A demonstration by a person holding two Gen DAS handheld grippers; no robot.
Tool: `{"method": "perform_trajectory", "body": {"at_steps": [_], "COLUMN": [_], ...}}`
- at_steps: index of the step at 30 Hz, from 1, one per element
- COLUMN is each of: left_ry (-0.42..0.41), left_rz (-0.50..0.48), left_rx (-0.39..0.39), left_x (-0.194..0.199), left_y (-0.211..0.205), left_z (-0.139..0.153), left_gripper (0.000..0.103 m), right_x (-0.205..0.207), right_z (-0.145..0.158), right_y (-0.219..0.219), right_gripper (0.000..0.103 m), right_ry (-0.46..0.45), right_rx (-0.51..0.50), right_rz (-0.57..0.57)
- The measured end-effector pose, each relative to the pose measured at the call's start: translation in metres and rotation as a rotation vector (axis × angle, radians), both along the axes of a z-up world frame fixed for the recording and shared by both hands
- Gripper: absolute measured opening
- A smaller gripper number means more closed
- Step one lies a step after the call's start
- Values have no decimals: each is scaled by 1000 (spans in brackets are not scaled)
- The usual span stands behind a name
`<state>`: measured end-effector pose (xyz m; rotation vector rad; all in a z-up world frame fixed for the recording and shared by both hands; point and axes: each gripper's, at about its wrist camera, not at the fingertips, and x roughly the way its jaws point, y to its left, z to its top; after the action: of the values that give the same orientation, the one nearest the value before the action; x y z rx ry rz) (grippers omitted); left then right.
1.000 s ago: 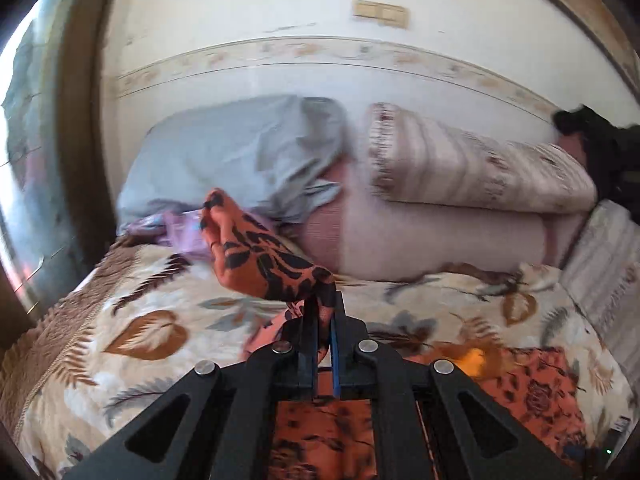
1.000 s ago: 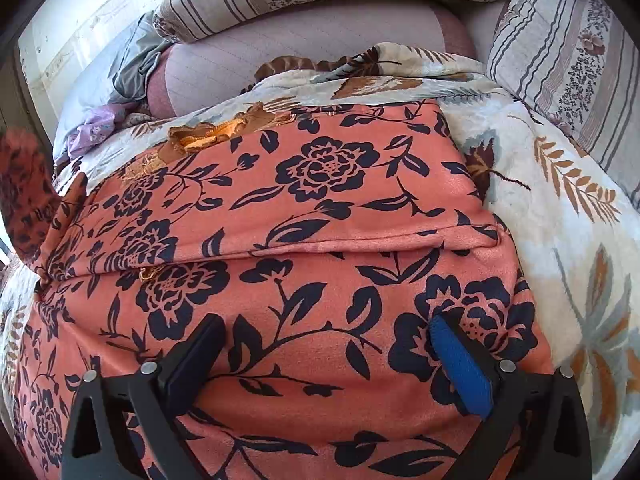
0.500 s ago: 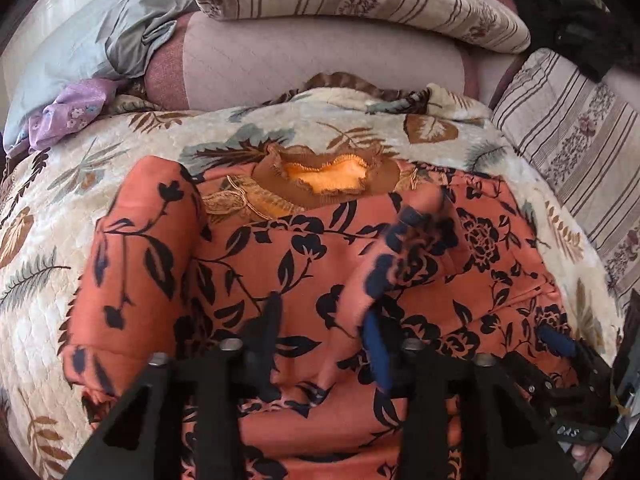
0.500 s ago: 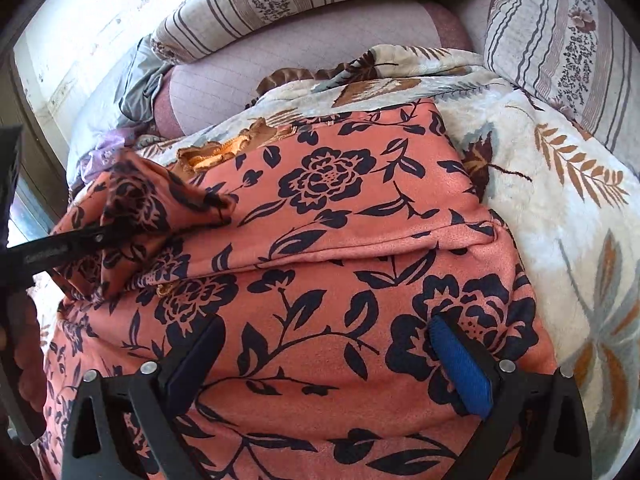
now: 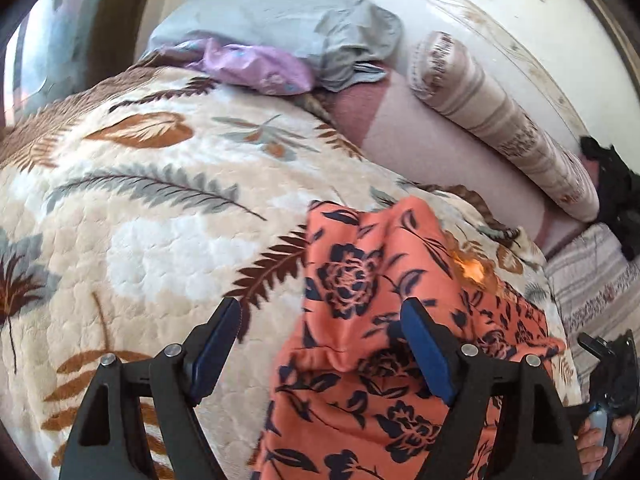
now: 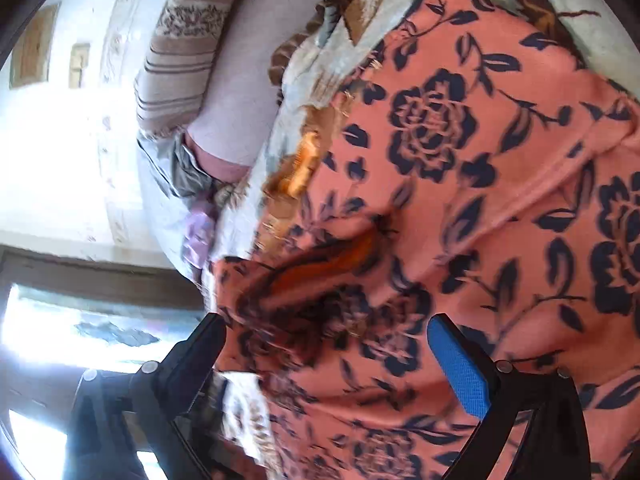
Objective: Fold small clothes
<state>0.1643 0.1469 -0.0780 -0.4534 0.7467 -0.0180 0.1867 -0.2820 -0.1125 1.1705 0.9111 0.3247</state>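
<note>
Sleeve now dropped onto orange floral garment [image 5: 360,360]; left gripper [image 5: 320,336] opening, empty; right gripper [image 6: 326,360] spread, holding nothing, poised for next fold.

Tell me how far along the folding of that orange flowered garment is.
Done: one side of the orange floral garment is laid over onto itself on the leaf-print blanket, with a fold edge showing in the right wrist view. In hand: nothing; the left gripper is opening above the cloth without pinching it, and the right gripper is open too. Left: further folds, probably, since the garment is still spread wide.
</note>
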Motion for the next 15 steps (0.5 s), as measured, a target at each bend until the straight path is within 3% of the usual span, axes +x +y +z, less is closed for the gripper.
{"method": "perform_trajectory", "body": {"at_steps": [3,6,8,9,10,13,15], "left_ry": [-24,-20,-12,-10,-9,-13,-11], "left_rz": [62,63,46,38,36,54,64], "left_rx": [-53,-100,-100,-93,-83,-87,-113], "left_x": [2,4,5,5,4,2,2], "left_y": [15,17,14,13,12,18,23], "left_z": [4,2,0,0,1,3,3], "left_gripper": [82,82,82,82,82,82,82], "right_x": [6,35,53,61,65,67,62], "right_z": [13,10,1,-1,3,53,103], "right_y": [9,28,37,39,41,63,74], "right_gripper": [101,101,78,27,6,6,6], "right_ry": [-23,82,146,175,195,92,-45], "right_rx": [41,23,-53,-110,-183,-509,-731], "right_rz": [-29,52,67,76,69,120,113]}}
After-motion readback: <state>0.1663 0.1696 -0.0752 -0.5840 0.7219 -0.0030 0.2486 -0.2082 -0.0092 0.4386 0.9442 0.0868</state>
